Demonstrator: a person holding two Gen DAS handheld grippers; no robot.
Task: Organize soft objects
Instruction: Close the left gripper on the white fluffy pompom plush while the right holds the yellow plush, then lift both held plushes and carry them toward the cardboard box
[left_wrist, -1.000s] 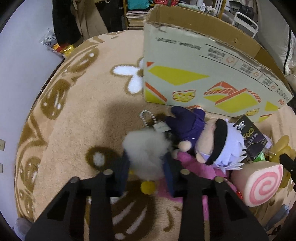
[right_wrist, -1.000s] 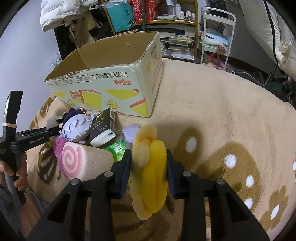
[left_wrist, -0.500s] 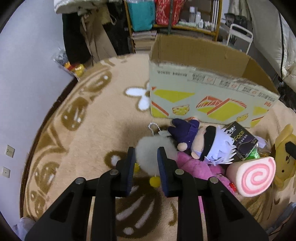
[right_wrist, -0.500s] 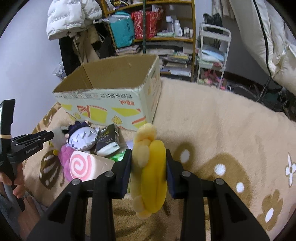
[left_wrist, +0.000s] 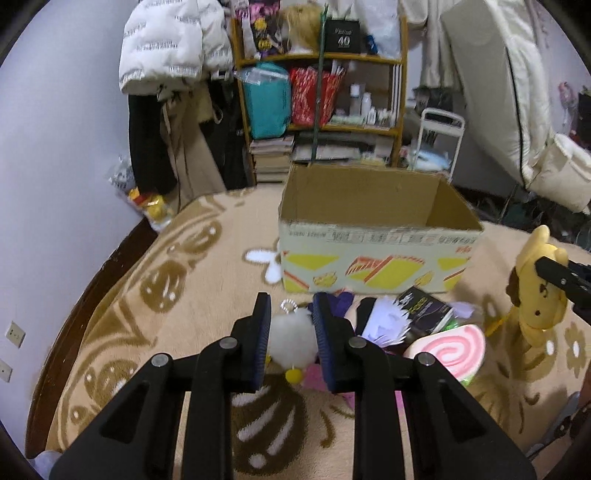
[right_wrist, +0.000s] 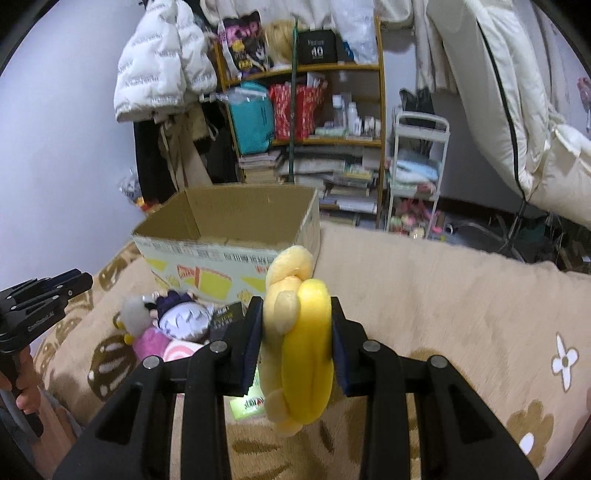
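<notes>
The white pompom (left_wrist: 292, 336) sat pinched between the blue pads of the left gripper (left_wrist: 291, 339), which was clamped tight on it, a small yellow ball (left_wrist: 294, 375) dangling beneath and a bead chain (left_wrist: 288, 305) showing above. The yellow plush (right_wrist: 301, 345) was squeezed between the pads of the right gripper (right_wrist: 297, 347), closed firmly on its middle, and hung above the rug (right_wrist: 443, 295). Below the left gripper, on the rug, lay a white-haired doll (left_wrist: 384, 321), a pink swirl cushion (left_wrist: 452, 349), a black packet (left_wrist: 424, 308) and a pink plush (right_wrist: 151, 341), bunched together just in front of the open cardboard box (left_wrist: 376, 236). Behind the box stood a cluttered shelf (left_wrist: 325, 92), with a white jacket (left_wrist: 166, 48) hanging to its left.
</notes>
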